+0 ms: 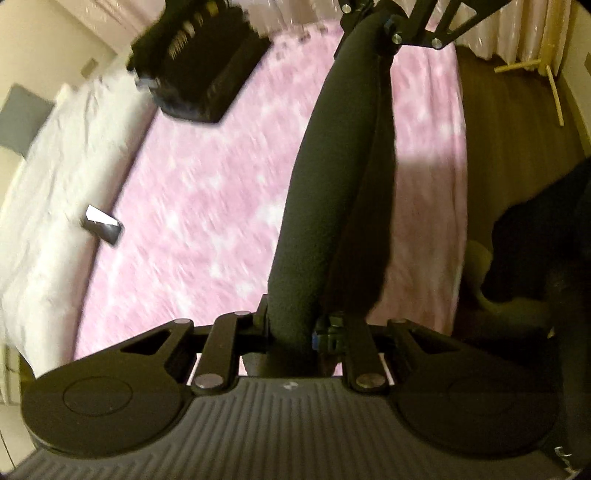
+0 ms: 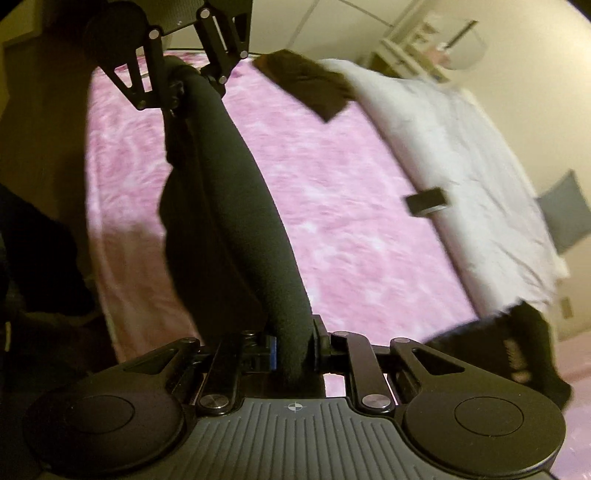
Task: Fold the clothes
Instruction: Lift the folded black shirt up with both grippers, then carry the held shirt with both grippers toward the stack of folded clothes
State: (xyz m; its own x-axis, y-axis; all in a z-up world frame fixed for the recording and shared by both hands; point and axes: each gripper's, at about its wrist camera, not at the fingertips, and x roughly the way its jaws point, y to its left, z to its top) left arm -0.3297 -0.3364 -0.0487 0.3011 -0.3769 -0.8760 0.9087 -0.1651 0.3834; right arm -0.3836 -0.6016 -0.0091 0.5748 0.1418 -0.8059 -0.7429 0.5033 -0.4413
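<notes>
**Dark garment stretched taut between both tongs**

Both tongs are clamped on one dark fleece garment [image 1: 325,192], drawn into a thick roll-like span between them. From the left wrist view, the left gripper [image 1: 291,332] bites the near end at 6 o'clock, and the right gripper [image 1: 388,33] holds the far end at 12 o'clock; loose cloth hangs below the span, above the pink mottled bedspread [image 1: 192,206]. A black ribbed folded piece [image 1: 199,70] lies at 11 o'clock, a small dark box [image 1: 101,229] at 9 o'clock beside the white crumpled duvet [image 1: 55,166].

Risks — the bunched fleece could slip from either narrow grip, or, when laid down, the twisted span could land creased, spoiling the fold.
</notes>
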